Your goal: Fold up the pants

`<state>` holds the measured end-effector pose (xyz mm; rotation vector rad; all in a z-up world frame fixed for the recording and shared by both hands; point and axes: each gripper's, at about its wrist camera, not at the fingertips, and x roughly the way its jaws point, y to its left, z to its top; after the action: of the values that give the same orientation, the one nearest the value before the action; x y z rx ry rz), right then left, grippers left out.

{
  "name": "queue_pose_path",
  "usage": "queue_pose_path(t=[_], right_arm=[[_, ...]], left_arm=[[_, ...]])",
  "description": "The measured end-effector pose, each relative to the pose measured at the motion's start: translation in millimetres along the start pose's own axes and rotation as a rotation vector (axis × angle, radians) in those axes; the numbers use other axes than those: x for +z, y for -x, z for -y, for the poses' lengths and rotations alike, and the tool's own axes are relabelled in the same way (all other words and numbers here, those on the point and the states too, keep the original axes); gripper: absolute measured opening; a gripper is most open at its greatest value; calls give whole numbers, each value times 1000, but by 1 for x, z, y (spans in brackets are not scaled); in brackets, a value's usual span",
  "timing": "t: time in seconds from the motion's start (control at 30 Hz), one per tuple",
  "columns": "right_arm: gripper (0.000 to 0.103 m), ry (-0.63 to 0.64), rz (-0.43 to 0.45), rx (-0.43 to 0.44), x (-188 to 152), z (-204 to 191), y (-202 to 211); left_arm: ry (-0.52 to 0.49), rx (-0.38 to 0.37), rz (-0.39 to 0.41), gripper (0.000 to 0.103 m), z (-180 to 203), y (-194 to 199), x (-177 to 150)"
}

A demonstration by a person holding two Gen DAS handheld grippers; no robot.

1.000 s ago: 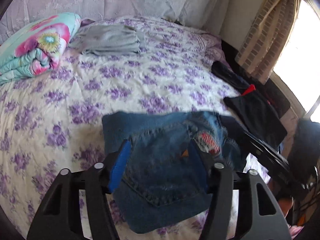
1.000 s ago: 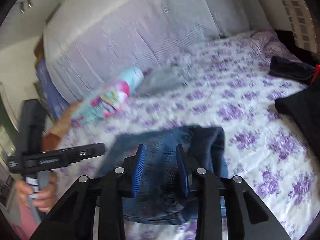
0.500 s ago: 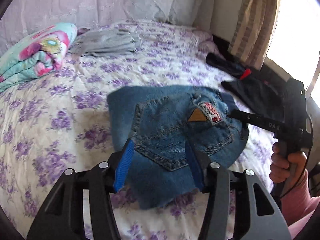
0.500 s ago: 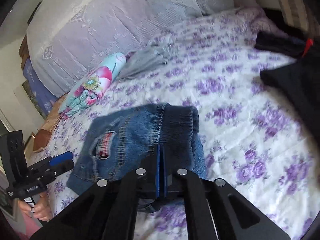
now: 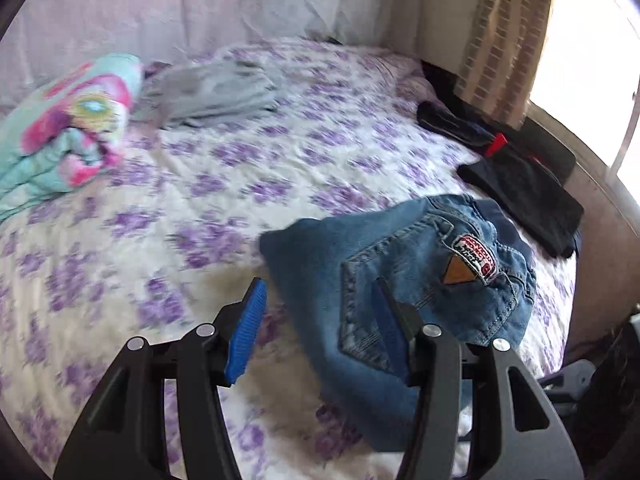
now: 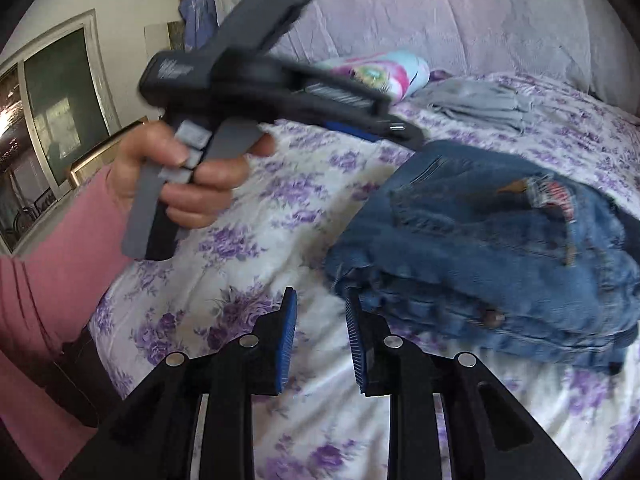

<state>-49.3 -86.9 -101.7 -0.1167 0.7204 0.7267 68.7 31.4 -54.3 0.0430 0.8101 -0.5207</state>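
The jeans point(image 5: 404, 280) lie folded into a compact, several-layer bundle near the bed's point(image 5: 248, 184) right edge, at the end nearest the cameras, back pocket and sewn brand patch facing up. Judging by that shape, the folding looks done or nearly so; at most a last tidy of the slightly ragged stacked edges remains. The left gripper point(image 5: 316, 320) is parted with nothing between its blue pads, hovering above the bundle's left corner without pressing on the denim. The right gripper point(image 6: 320, 332) has just been opening again and holds nothing: its pads stand apart over bare sheet, just beside the bundle's near corner. Further up the bed lie a folded grey garment point(image 5: 220, 92) and a flowered quilt roll point(image 5: 68, 128), while black clothes point(image 5: 524, 192) rest along the right edge by the window.
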Motion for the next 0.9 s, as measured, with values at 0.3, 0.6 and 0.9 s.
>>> queue_pose_path(t=[0.3,0.6,0.9], right_arm=[[33,-131,-46,-83,7,7,-30],[34,-211,-14,-192,17,5,-45],[24,161,-129,-167,-3,-38,-42]], left_arm=[[-24,-47,-49,54,7,-27,-5],[-12,-59,-61,54,2,-32,-7],[20,-59,-75,62,-4,-38,-9]])
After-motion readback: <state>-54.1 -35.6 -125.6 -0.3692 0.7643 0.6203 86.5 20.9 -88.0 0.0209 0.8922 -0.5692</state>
